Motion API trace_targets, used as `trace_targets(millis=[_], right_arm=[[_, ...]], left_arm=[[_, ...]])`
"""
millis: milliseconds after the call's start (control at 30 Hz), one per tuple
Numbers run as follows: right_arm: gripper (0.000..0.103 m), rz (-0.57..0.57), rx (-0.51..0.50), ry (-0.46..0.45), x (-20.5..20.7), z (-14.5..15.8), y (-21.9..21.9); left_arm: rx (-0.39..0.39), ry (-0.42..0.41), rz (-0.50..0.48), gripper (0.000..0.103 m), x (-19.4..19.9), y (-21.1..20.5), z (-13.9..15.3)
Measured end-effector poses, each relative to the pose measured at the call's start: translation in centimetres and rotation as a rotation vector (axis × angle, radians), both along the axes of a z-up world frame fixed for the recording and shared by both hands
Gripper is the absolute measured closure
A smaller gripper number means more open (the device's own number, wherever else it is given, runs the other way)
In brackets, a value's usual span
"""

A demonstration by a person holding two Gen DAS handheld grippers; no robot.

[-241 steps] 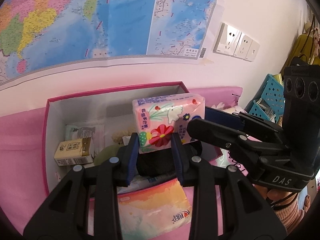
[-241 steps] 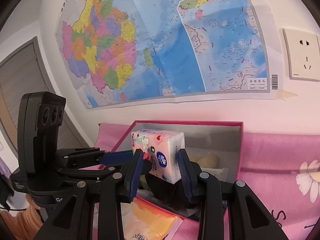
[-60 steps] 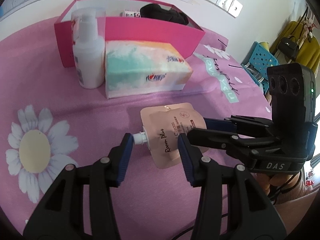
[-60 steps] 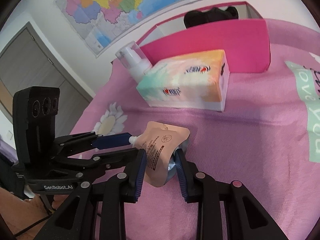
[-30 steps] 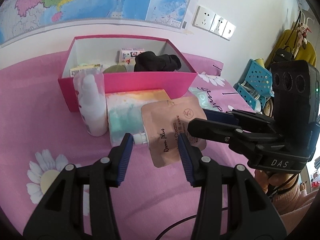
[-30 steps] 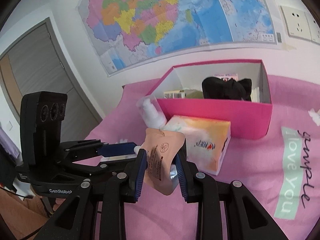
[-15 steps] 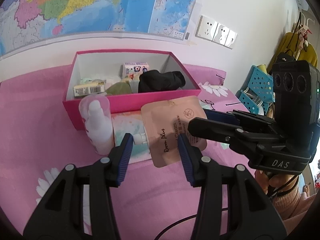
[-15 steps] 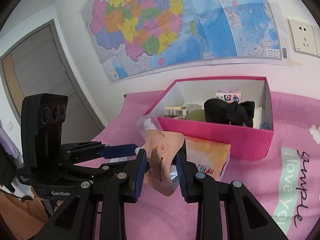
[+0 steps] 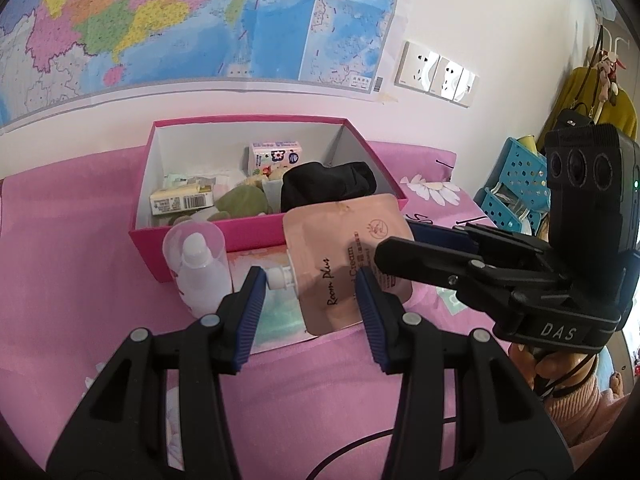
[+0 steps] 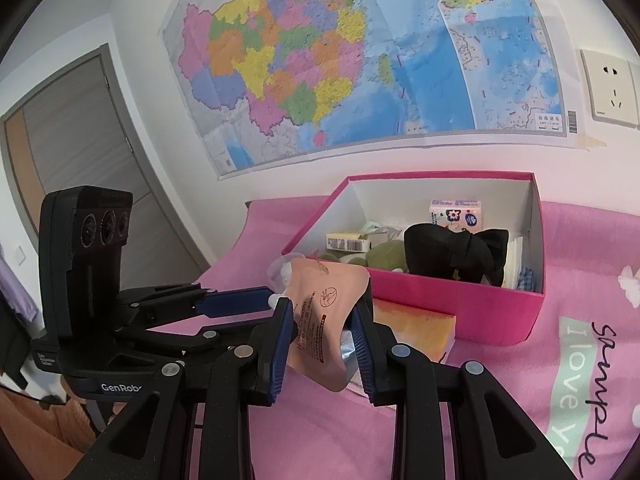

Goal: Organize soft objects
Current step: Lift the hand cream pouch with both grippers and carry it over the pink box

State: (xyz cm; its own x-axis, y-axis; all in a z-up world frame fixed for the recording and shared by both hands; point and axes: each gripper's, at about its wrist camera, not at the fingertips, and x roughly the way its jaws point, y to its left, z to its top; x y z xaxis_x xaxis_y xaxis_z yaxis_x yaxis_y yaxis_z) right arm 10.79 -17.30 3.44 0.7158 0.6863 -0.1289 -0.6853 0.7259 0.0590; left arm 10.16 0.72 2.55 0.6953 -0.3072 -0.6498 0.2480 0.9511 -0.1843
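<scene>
the right gripper (image 10: pixel 320 332) has lifted the peach cream pouch (image 9: pixel 348 256) off the pink bedspread (image 9: pixel 72 264) where it lay two seconds ago, jaws pinching its lower edge, and it now hangs in the air just short of the pink box (image 9: pixel 208 236). the left gripper (image 9: pixel 310 304) rides alongside with jaws spread, the pouch's white spout between them untouched. i'd say the pickup is done and only the drop into the box, beside the black cloth (image 10: pixel 452 252), remains.
</scene>
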Motion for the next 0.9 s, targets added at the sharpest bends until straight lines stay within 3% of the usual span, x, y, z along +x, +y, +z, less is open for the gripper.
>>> trace_targets(millis=[900], right_arm=[[0.073, -0.003, 0.027, -0.020, 1.8, 1.9, -0.1]], left_arm=[[0.037, -0.012, 0.013, 0.055, 2.9, -0.3, 0.9]])
